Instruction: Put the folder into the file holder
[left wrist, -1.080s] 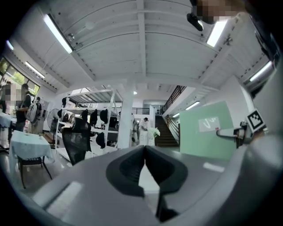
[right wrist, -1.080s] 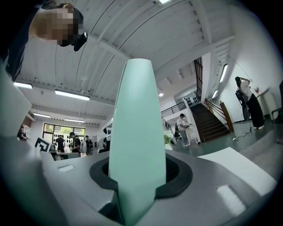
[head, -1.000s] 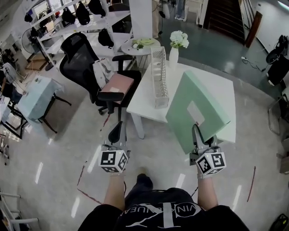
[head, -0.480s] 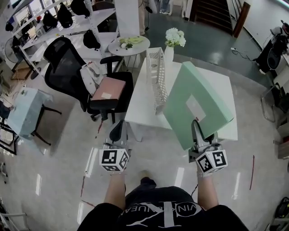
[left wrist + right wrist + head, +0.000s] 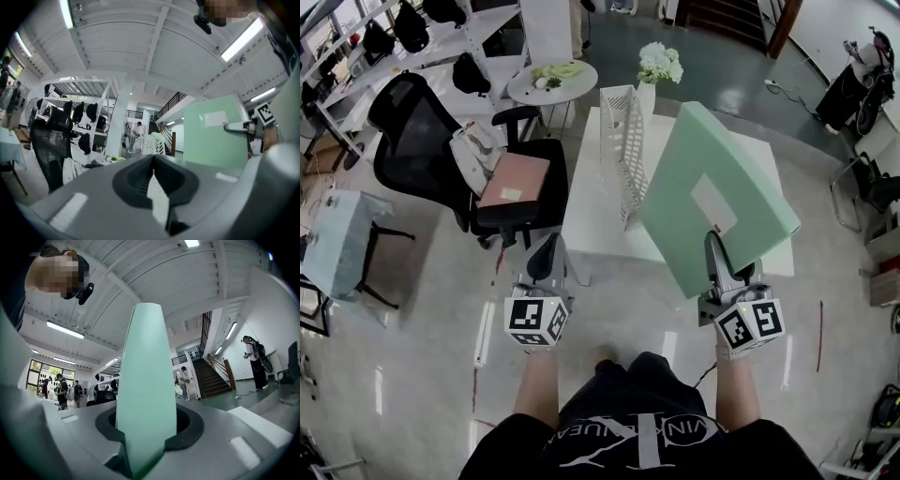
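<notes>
Pale glossy floor [image 5: 412, 375] fills the near part of the head view, and over it the person holds both tongs out roughly level. The left tongs [image 5: 546, 267] have their pads together on nothing, just short of the table's near left corner. The right tongs [image 5: 718, 251] are clamped on the near lower edge of a mint-green folder [image 5: 712, 187]. The folder is held upright and tilted in the air above the near right part of the white table [image 5: 592, 211]. In the right gripper view its thick edge rises straight up between the pads.

Farther along the table's left side stands the white mesh file holder [image 5: 626, 141], apart from the folder. A vase of white flowers [image 5: 659, 66] stands just beyond it.

The folder seems to be in transit to the holder. The next move calls for carrying it left and farther, lining its edge up with a slot, then lowering it in. The free left tongs could steady the holder.

The folder hides the table behind it. The holder's slots are seen nearly end-on, so which ones are free I cannot tell. The white label on the folder is too small to read.
</notes>
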Tool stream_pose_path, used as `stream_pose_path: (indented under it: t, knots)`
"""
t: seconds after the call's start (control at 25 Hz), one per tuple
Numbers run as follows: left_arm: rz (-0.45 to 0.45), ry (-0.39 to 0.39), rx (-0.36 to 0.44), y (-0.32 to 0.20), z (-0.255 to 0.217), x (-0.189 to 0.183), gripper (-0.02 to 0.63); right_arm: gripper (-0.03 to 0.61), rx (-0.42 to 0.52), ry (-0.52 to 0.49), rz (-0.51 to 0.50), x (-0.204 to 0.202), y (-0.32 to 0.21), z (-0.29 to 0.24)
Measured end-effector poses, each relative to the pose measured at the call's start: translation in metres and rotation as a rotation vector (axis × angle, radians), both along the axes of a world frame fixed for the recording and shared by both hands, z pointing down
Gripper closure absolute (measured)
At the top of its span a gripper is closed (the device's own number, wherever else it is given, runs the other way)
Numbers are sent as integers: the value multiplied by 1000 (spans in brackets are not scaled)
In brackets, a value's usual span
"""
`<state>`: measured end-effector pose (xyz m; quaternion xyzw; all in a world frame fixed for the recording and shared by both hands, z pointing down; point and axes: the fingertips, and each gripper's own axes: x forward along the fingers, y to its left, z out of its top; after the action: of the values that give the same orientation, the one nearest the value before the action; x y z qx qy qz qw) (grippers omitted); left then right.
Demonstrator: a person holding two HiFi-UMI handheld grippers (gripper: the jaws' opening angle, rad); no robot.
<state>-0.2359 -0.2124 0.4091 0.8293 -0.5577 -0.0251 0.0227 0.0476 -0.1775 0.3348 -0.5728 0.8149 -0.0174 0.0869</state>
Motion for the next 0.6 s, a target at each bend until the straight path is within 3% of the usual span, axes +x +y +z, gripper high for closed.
stream_pose_path:
  t: [0.32,0.6]
  knots:
    - [7,10,-14,-19,11,-5,614,402,47,-9,2,-15,-29,-21]
    - [-17,-9,18,-58,-10,-13,614,402,55,-15,-3,-29,-85,-31]
